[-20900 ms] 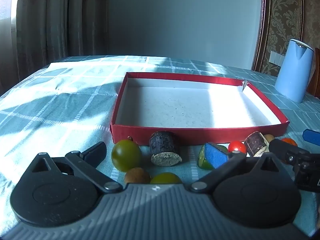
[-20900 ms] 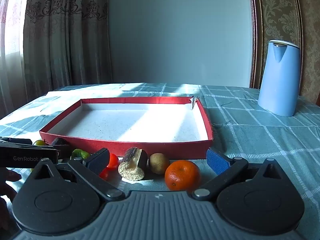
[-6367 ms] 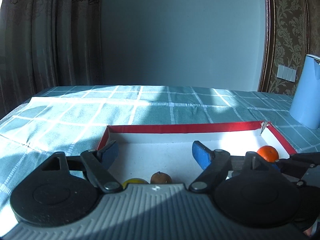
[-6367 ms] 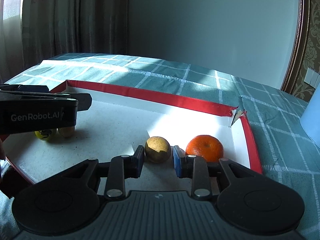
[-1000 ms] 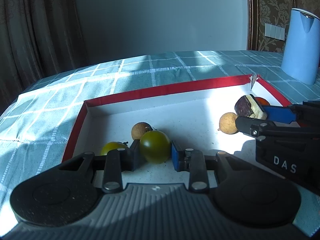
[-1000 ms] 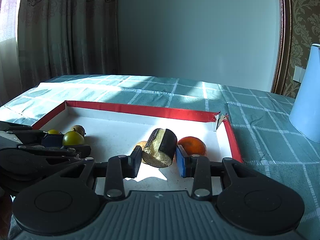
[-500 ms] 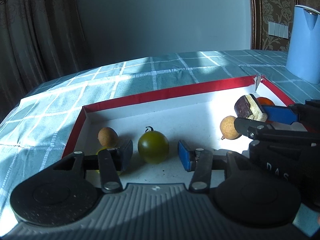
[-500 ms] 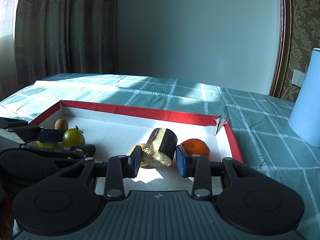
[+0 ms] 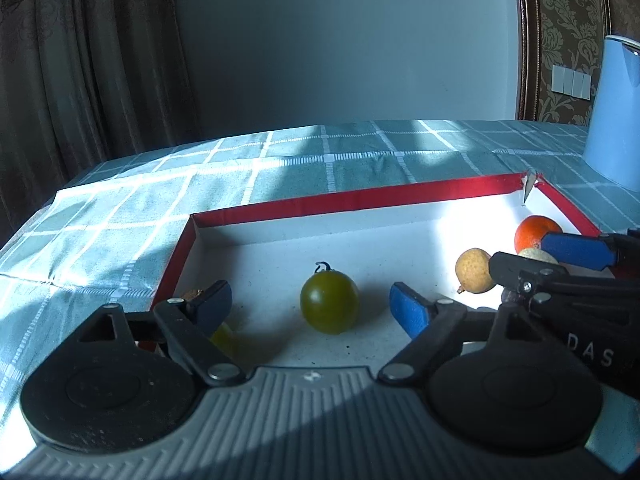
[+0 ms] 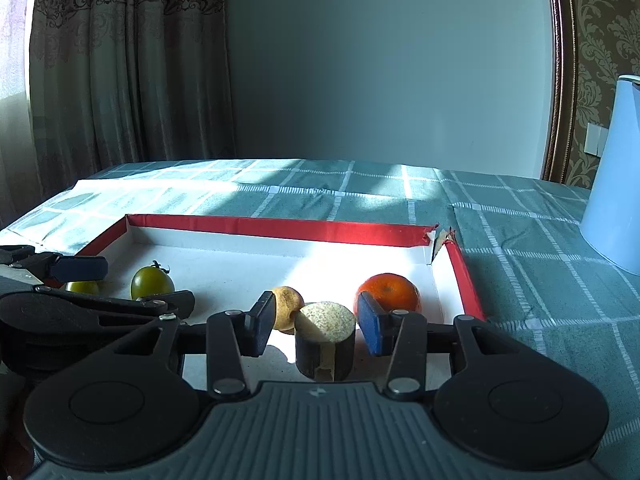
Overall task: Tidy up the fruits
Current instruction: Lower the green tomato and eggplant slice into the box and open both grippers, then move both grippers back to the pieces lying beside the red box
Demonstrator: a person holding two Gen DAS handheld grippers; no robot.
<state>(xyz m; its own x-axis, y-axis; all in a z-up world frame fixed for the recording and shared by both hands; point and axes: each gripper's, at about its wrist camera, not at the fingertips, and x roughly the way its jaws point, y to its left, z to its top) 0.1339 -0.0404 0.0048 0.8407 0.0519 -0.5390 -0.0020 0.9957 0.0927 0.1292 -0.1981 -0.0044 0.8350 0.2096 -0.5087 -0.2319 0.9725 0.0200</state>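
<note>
Grippers opening: green fruit [image 9: 329, 302], cane piece [image 10: 325, 340] unclamped.

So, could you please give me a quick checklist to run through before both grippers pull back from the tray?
1. Left gripper clear of the green fruit: ok, jaws opening, pads apart from it.
2. Green fruit resting in the red tray: ok.
3. Right gripper clear of the dark cut piece: ok, jaws opening, gaps both sides.
4. Cut piece standing upright: ok.
5. Orange inside tray: ok.
6. Fruit left outside tray: cannot tell.
</note>
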